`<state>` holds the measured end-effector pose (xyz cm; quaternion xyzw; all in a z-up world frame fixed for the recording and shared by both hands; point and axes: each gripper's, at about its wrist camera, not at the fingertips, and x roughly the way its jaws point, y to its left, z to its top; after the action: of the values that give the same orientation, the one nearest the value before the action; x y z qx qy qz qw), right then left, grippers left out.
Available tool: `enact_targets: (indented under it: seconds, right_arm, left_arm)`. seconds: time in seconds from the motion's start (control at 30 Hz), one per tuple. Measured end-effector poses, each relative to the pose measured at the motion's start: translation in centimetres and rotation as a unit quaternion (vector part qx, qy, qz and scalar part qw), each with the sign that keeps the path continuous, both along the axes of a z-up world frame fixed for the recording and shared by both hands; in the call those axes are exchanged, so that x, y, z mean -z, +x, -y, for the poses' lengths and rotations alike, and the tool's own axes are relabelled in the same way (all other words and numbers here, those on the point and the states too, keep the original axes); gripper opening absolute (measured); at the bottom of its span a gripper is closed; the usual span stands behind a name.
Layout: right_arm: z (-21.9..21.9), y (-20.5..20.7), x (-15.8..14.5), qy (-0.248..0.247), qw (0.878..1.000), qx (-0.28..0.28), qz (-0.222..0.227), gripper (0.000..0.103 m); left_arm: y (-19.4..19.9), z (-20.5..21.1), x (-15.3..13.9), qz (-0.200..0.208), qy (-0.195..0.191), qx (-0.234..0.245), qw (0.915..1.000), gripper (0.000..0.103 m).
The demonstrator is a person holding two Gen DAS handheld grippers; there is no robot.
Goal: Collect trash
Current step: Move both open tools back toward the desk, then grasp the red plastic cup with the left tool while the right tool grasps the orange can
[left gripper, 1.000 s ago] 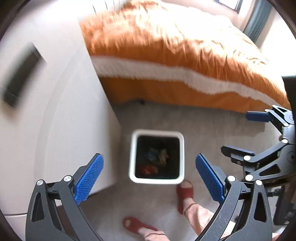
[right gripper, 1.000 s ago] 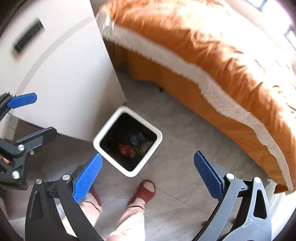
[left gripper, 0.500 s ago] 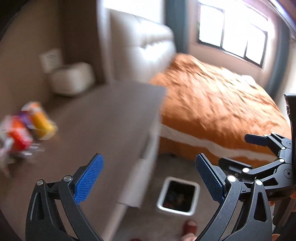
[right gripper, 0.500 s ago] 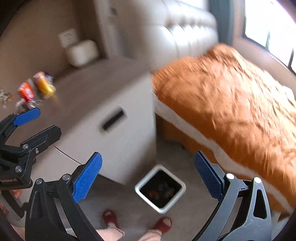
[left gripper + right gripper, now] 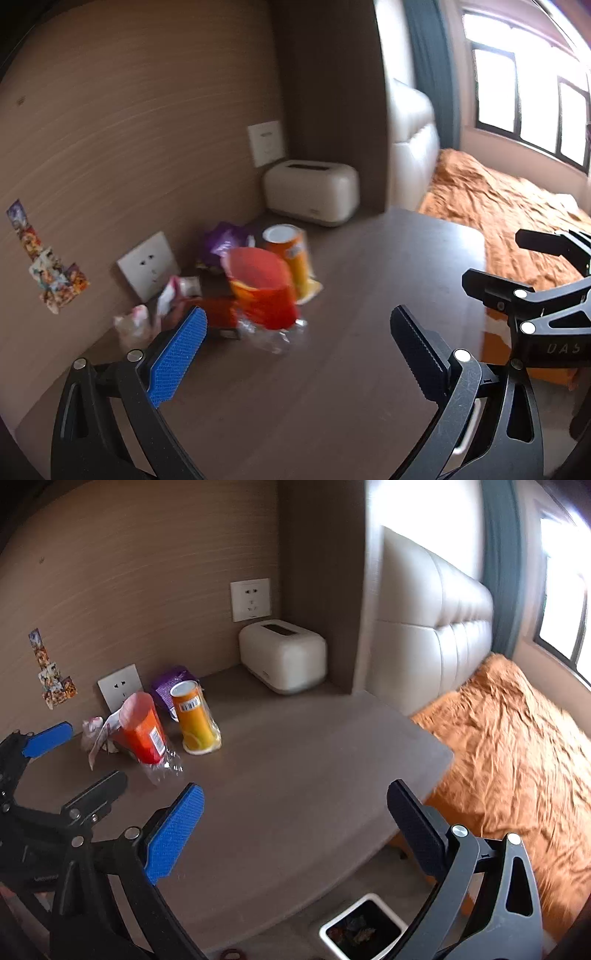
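Both the left claw [image 5: 297, 347] and the right claw [image 5: 295, 823] are held wide and empty above the tabletop [image 5: 295, 775], where an orange canister [image 5: 194, 716], a red canister [image 5: 142, 731] and wrappers [image 5: 94, 731] are clustered against the wall, well apart from the trash bin [image 5: 360, 928] on the floor.

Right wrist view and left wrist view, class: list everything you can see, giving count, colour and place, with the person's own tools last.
orange tube can: 1, orange, upright on desk near wall
red tube can: 1, red-orange, tilted, left of orange one
clear plastic wrapper: 1, transparent, at red can's base
purple packet: 1, purple, behind the cans
crumpled wrappers: count unclear, whitish-pink, left of red can
tissue box: 1, cream, desk's back corner
wall sockets: 2, white
stickers: several, wall
desk: 1, brown
bed: 1, orange cover
bin: 1, white, floor
left hand-held gripper: open
right hand-held gripper: open
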<state>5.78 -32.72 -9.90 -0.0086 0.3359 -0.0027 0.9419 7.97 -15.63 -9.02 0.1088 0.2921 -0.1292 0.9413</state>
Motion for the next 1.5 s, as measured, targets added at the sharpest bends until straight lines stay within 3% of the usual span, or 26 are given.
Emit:
enact_targets:
  seconds: [0.1, 0.3, 0.47, 0.7, 0.93, 1.07, 1.3, 1.5]
  right_arm:
    - [-0.5, 2.4, 0.0, -0.008, 0.999, -0.031, -0.003, 0.099]
    - [-0.6, 8.1, 1.9, -0.006, 0.991, -0.132, -0.028, 0.099]
    - [-0.8, 12.6, 3.7, 0.01, 0.976, -0.215, -0.045, 0.099]
    - [-3.2, 16.6, 5.8, 0.011, 0.947, -0.314, -0.064, 0.099]
    - [-4.6, 19.3, 7.2, 0.068, 0.927, -0.356, -0.096, 0.099]
    - [-5.5, 20.0, 7.8, 0.085, 0.917, -0.373, -0.108, 0.085]
    - [-6.7, 20.5, 7.8, 0.08, 0.909, -0.394, -0.111, 0.053]
    - [-6.5, 19.9, 7.2, 0.063, 0.914, -0.388, -0.102, 0.047]
  left_arm:
    - [1.3, -0.5, 0.3, -0.004, -0.012, -0.02, 0.9997, 0.098]
    - [3.8, 0.5, 1.2, -0.015, -0.001, -0.084, 0.9963, 0.098]
    - [6.1, 1.2, 2.6, -0.023, 0.011, -0.152, 0.988, 0.098]
    - [7.1, 1.2, 4.1, -0.039, 0.014, -0.195, 0.98, 0.097]
    - [8.1, 0.6, 4.1, -0.042, 0.011, -0.218, 0.975, 0.08]
    - [8.6, 0.8, 4.3, -0.049, 0.008, -0.22, 0.9743, 0.065]
    - [9.4, 1.1, 4.9, -0.066, 0.004, -0.203, 0.977, 0.049]
    - [9.2, 1.9, 4.9, -0.069, 0.021, -0.189, 0.9793, 0.048]
